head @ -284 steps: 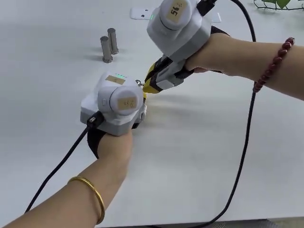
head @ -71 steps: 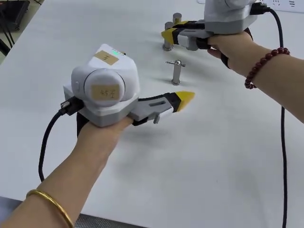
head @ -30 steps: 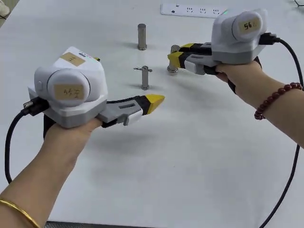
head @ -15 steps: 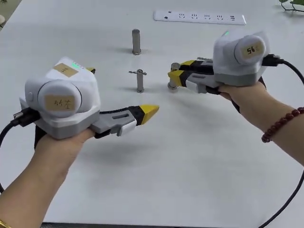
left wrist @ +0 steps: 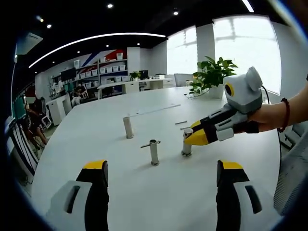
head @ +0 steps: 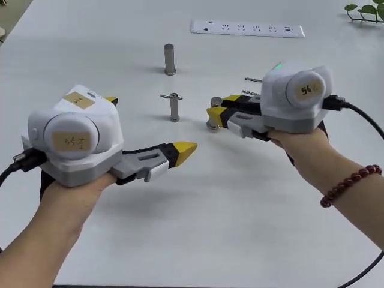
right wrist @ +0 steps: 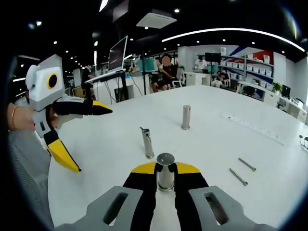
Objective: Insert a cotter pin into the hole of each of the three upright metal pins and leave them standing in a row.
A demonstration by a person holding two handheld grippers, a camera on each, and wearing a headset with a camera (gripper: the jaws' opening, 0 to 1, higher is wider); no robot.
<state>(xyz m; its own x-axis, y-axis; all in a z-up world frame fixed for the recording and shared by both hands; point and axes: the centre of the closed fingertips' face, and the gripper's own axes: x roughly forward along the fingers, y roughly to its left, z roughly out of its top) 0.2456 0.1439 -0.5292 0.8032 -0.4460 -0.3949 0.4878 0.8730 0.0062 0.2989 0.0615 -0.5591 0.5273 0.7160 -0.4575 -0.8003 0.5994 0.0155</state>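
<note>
A: Head view, starting at the left: shows the left gripper in a hand, left of the fitted pin and nearer the person. Open or closed?

B: Spread wide, going by the left gripper view. Grips nothing. Frames the fitted pin in the gap between the two yellow tips, well short of it.

A: And the fitted pin itself?

B: Stands upright on the white table. Carries a cotter pin crosswise through the hole near its top.

A: Anything beyond it?

B: Yes, the far pin. Stands upright too, straight behind the fitted pin and well apart from it.

A: Moving right, then?

B: Meets the held pin, just right of the fitted pin and upright. Looks to rest with its base on the table. Sits in the right gripper, which points in from the right of the fitted pin with its jaws closed onto the pin's upper part. Shows one yellow tip on each side of the shaft in the right gripper view.

A: Farther right?

B: Finds two loose cotter pins lying flat on the table, right of the fitted pin and a little beyond it, just behind the right gripper's body. Ends with a power strip, far behind the fitted pin and to its right.
</note>
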